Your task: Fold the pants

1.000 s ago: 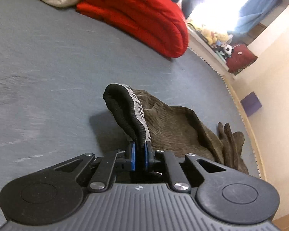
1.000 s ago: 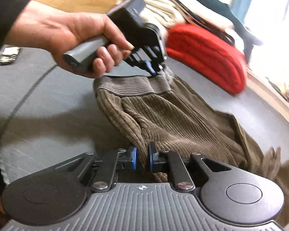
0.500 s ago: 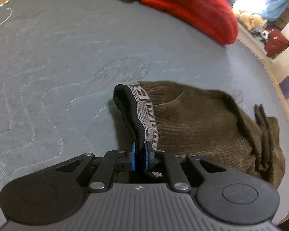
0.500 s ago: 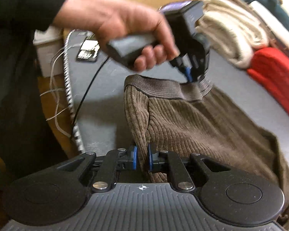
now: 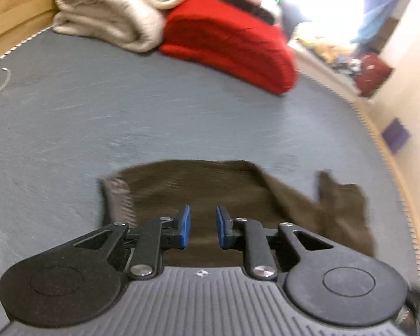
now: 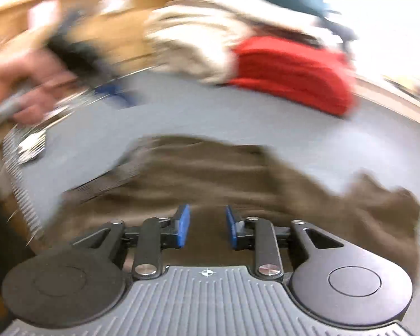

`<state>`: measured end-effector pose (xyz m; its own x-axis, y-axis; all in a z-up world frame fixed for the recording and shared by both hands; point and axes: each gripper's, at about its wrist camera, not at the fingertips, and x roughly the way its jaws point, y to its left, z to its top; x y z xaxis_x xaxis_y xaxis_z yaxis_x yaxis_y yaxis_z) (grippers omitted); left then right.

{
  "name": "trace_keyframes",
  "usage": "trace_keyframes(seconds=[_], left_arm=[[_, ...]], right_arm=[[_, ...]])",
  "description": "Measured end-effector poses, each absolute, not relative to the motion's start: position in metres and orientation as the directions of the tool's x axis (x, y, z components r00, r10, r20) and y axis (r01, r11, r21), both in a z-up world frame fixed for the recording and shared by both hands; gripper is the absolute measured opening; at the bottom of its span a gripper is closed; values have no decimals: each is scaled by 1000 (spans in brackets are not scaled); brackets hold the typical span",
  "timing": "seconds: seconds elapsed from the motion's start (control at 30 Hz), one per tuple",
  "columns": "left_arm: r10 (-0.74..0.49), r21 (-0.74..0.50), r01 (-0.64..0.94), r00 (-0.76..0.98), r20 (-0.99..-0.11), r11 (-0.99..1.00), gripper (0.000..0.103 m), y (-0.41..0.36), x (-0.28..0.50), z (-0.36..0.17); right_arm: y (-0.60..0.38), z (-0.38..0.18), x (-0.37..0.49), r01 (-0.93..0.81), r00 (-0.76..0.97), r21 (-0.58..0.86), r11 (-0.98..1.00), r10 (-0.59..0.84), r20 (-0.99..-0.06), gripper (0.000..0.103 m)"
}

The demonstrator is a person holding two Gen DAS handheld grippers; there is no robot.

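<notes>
- I can read no text, label, brand or number anywhere; the lettering on the pants' (image 5: 198, 196) waistband (image 5: 119, 198) is too blurred.

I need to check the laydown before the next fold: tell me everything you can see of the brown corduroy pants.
The brown corduroy pants lie loose and rumpled on the grey quilted mattress, ribbed waistband at the left, legs bunched to the right. Neither gripper holds them: both jaws have just opened, nothing between the pads.
</notes>
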<state>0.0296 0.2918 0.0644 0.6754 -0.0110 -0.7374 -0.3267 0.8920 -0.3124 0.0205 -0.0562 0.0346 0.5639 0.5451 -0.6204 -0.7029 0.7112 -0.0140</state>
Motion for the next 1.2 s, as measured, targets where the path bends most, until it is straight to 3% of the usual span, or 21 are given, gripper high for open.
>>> trace_keyframes(seconds=[0.17,0.4,0.63,1.0,1.07,1.1,1.2], left_arm=[[-135,-442,-259,718,-683,859,23,206,3,63],[-149,-276,-127,597,-788,953,23,116,16,2],[-113,-234,-163,538,-835,959,23,132,51,-27],[-78,-198,-161,551,-831,967,23,139,77,-30],[-70,-189,-160,555,-829,969,24,139,76,-28],[-65,-185,-162,557,-828,969,24,140,75,-28],[-43,-172,-180,557,-829,969,24,145,70,-27]], right_arm=[[-126,53,101,-526,654,15,850,416,-631,36],[-140,25,182,-478,602,78,875,391,-696,36],[-136,-33,237,-364,529,227,903,401,-747,36],[-105,-86,290,-277,452,254,927,359,-816,37],[-106,-88,287,-280,458,252,926,359,-813,28],[-108,-85,285,-286,461,250,925,361,-811,7],[-125,-68,276,-283,483,265,922,376,-791,7]])
